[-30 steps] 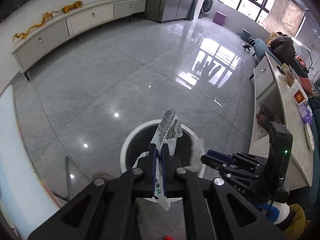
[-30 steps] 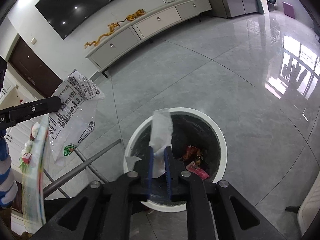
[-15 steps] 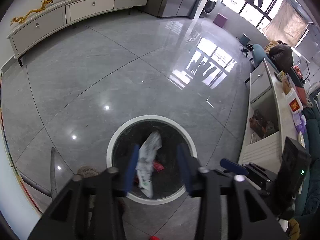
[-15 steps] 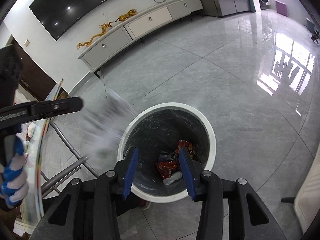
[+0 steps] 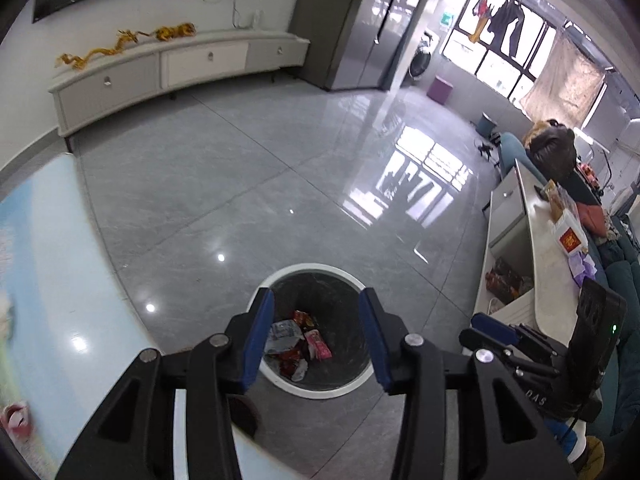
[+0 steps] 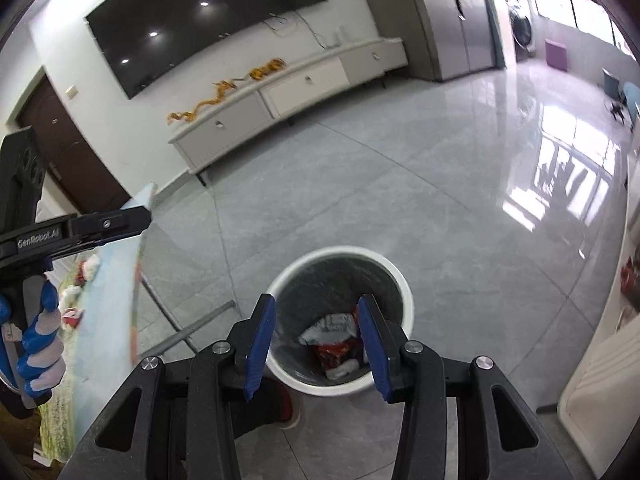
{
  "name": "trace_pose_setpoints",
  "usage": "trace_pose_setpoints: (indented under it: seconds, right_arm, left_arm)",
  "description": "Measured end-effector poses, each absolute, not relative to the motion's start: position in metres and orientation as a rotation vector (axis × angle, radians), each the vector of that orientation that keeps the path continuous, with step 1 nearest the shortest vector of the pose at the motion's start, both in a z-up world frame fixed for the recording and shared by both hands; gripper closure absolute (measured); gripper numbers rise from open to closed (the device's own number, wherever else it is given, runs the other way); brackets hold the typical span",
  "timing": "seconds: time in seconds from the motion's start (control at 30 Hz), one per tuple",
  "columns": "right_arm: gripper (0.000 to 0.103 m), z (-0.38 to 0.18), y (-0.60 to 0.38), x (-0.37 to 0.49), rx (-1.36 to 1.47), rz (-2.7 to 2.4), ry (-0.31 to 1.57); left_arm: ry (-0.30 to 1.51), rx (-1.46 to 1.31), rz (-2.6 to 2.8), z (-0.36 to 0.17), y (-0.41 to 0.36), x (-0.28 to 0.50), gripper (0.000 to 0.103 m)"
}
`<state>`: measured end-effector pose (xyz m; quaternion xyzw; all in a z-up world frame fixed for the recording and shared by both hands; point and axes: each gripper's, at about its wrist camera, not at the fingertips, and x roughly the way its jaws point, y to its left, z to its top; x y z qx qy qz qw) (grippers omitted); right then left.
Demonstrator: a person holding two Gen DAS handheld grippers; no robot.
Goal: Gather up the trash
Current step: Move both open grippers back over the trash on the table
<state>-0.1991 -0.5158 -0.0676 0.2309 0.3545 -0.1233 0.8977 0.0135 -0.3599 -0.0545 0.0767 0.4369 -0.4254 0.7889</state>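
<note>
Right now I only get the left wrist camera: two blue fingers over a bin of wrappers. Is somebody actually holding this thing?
Observer: Yes. The right wrist camera shows a hand in a blue and white glove gripping the left gripper by its handle.
Operator: Is any trash left?
Observer: Maybe: small red and white bits lie on the table beside that hand.
Operator: Anything near the bin?
Observer: A red shoe stands close by its white rim.
</note>
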Motion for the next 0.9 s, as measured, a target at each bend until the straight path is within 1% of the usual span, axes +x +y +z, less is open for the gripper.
trace_pose_setpoints:
  seconds: [0.07, 0.23, 0.33, 0.43, 0.67, 0.77, 0.9]
  right_arm:
    - [0.062, -0.056, -0.505, -0.194, 0.453, -0.229, 0.715]
    - [0.06, -0.028, -0.462, -0.172, 0.364, -0.108, 0.683]
    - [0.056, -0.014, -0.43, -0.154, 0.3, -0.018, 0.679]
    - [0.055, -0.003, -0.397, -0.137, 0.248, 0.052, 0.675]
    - [0.052, 0.013, -0.32, -0.12, 0.158, 0.155, 0.683]
    - [0.051, 0.019, -0.294, -0.11, 0.111, 0.17, 0.713]
    - [0.051, 0.025, -0.269, -0.088, 0.069, 0.192, 0.738]
  left_arm:
    - [0.906, 0.149, -0.896, -0.042, -0.334, 0.009, 0.061]
    - [0.816, 0.076, -0.788, -0.013, -0.243, 0.001, 0.06]
    - [0.777, 0.035, -0.701, -0.006, -0.186, -0.002, 0.052]
    - [0.747, -0.004, -0.614, -0.002, -0.124, -0.01, 0.052]
    - [0.731, -0.054, -0.443, -0.019, -0.003, -0.012, 0.052]
    - [0.738, -0.075, -0.381, -0.037, 0.037, -0.007, 0.052]
    - [0.784, -0.17, -0.327, -0.065, 0.082, 0.012, 0.052]
